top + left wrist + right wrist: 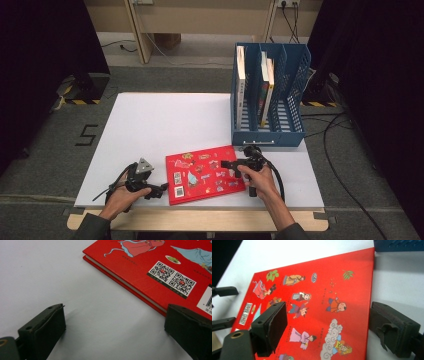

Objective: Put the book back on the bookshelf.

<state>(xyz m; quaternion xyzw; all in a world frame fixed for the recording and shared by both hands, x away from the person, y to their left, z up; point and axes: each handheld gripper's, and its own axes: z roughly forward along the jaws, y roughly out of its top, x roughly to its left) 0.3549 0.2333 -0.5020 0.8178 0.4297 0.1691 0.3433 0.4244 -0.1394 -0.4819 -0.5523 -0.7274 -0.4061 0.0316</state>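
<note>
Red book (204,174) lies flat, cover up, on the white table (165,125), near the front edge, just in front of the blue file rack (270,95). Rack holds 3 upright books, well apart from the red one.

Left gripper (161,190) sits at the book's left edge, low on the table. In the left gripper view its jaws are spread wide: 1 jaw on bare table, the other at the book's near corner by the 2 QR codes (172,279); cannot tell if that jaw touches the cover. Nothing pinched.

Right gripper (226,164) is at the book's right side, held by the right hand (257,180). In the right gripper view its jaws are spread wide, straddling the book's right edge: 1 jaw over the red cover, the other over white table beside the edge. Pads not pressing on the book.
</note>
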